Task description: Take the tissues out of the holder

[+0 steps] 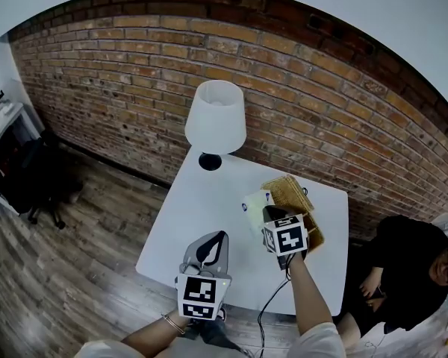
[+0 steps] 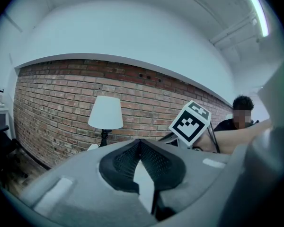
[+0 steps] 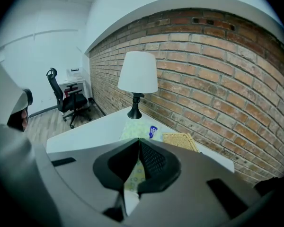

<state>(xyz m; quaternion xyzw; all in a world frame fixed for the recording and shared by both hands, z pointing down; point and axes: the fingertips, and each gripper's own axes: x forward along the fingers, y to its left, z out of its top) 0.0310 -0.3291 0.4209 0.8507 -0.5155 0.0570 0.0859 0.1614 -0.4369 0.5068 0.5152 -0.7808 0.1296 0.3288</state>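
Right gripper has its jaws pinched together on the near end of the pack of tissues. The pack sticks out over the table, just beside the wicker holder at the table's right edge, and by my reading it is already out of the holder. The left gripper has its jaws closed on nothing and hovers over the table's near edge.

The hold looks to be on a thin strip of soft wrapper. A quick swing could let the pack slide free, and it could fall back onto the holder or off the right edge.

The jaws cover how much of the pack sits between them. I cannot tell whether its far end touches the table. The right gripper hides part of the holder's inside in the head view, so any tissues left there cannot be seen.
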